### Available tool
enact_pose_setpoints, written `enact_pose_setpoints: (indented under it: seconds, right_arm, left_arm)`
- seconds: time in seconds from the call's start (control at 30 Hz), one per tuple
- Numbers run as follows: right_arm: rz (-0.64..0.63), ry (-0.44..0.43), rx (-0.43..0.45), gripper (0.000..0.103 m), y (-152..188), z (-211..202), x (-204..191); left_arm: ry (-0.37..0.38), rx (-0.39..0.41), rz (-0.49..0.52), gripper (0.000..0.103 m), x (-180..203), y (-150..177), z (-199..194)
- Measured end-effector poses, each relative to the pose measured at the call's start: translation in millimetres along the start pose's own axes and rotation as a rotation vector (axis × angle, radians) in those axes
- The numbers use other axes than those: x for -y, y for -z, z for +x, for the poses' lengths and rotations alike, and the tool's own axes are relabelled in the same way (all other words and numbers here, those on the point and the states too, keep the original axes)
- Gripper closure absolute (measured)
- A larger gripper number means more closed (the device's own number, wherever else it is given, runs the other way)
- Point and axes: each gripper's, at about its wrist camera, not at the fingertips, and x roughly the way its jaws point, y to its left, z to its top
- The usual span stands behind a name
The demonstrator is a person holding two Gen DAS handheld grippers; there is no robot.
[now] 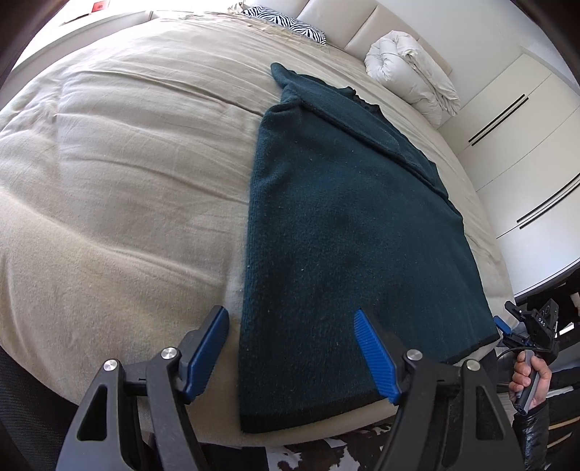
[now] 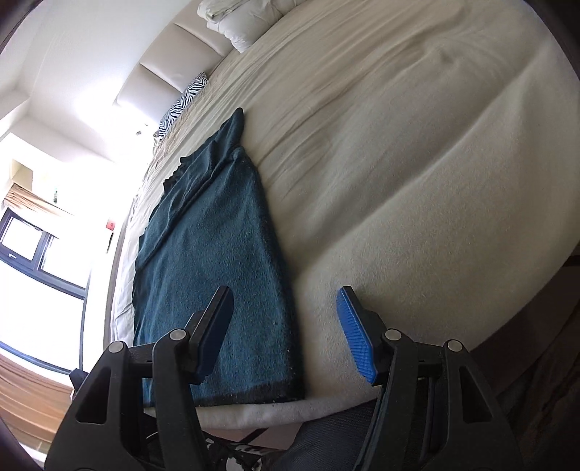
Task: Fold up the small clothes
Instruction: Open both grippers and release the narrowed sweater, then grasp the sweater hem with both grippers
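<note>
Dark teal sweater lying flat on the beige bed. Left gripper wide open over its near-left corner. Right gripper wide open over its near-right corner, holding nothing.

dark teal knit garment | folded lengthwise (sleeve tucked over) | flat on bed

Dark teal knitted sweater with black hem on a beige bedspread; zebra-striped black-and-white pillow; blue ribbed gripper pads
</note>
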Motion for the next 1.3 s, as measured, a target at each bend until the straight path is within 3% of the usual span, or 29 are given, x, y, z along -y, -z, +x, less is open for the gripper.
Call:
enact_pose_setpoints:
  seconds: [0.43, 0.6, 0.7, 0.77, 0.87, 1.13, 1.23, 1.3]
  right_arm:
    - [-0.026, -0.036, -0.136, 0.048, 14.2, 17.0, -7.6]
    - [-0.016, -0.061, -0.160, 0.054, 21.9, 16.0, -4.0]
    - [0.008, -0.084, -0.162, 0.057, 22.2, 15.8, 0.1]
    - [0.010, -0.084, -0.165, 0.059, 22.4, 15.6, 1.7]
    - [0.007, -0.081, -0.172, 0.061, 22.3, 14.8, 2.6]
    - [-0.006, -0.061, -0.206, 0.062, 21.8, 13.5, -0.4]
    - [-0.014, -0.048, -0.223, 0.071, 21.2, 15.7, -0.2]
    - [-0.013, -0.044, -0.226, 0.079, 20.5, 16.2, 1.2]
  left_arm:
    - [0.056, -0.076, 0.038, 0.030, -0.1, 8.8, 2.5]
    - [0.115, -0.113, -0.009, 0.030, -8.2, 15.6, -0.4]
    - [0.113, -0.125, -0.015, 0.036, -10.3, 17.2, 0.2]
    - [0.104, -0.133, -0.028, 0.049, -12.2, 16.6, 1.7]
    - [0.090, -0.146, -0.033, 0.059, -14.2, 15.9, 3.7]
    - [0.080, -0.165, -0.023, 0.063, -9.3, 16.3, 6.4]
    - [0.073, -0.178, -0.023, 0.093, -8.7, 16.6, 9.7]
    - [0.080, -0.178, -0.026, 0.093, -9.8, 17.8, 10.7]
